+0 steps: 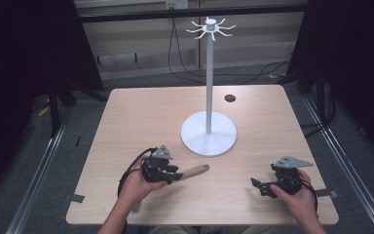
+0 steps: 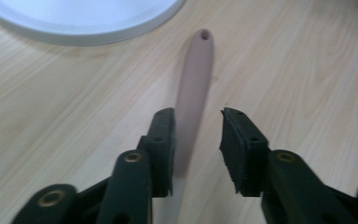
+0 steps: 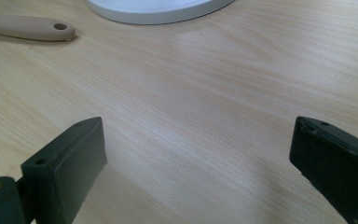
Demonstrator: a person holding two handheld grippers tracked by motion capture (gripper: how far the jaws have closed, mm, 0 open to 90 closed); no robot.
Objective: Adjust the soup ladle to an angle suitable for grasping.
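Now, from the high view, I take the white stand (image 1: 208,133) as my landmark: a round base with a tall pole and a ring of hooks on top. On my side of that base, and a little to my left of it, a pale wooden-looking handle (image 1: 195,170) lies flat on the table (image 1: 126,112). Its long axis runs from my left gripper (image 1: 174,177) up and away toward the base, with the free end nearest the base rim. My left gripper sits at the handle's near end; my right gripper (image 1: 257,185) is well apart from it, off to the right of the base, so the left is plainly the nearer one.

Along the left gripper view, the handle (image 2: 193,93) runs straight out between my jaws, its holed tip pointing at the base (image 2: 84,18). The jaws are spread, one to each side of the handle; the left one looks touching or just beside it, the right one stands clear. Nothing is pinched yet. What lies at the handle's near end is hidden under the gripper.

Over in the right gripper view, my jaws are spread wide with nothing but bare table between them. The handle's holed end (image 3: 32,27) lies far off to the upper left, beside the base rim (image 3: 158,14).

My guess is the left only needs to press together.
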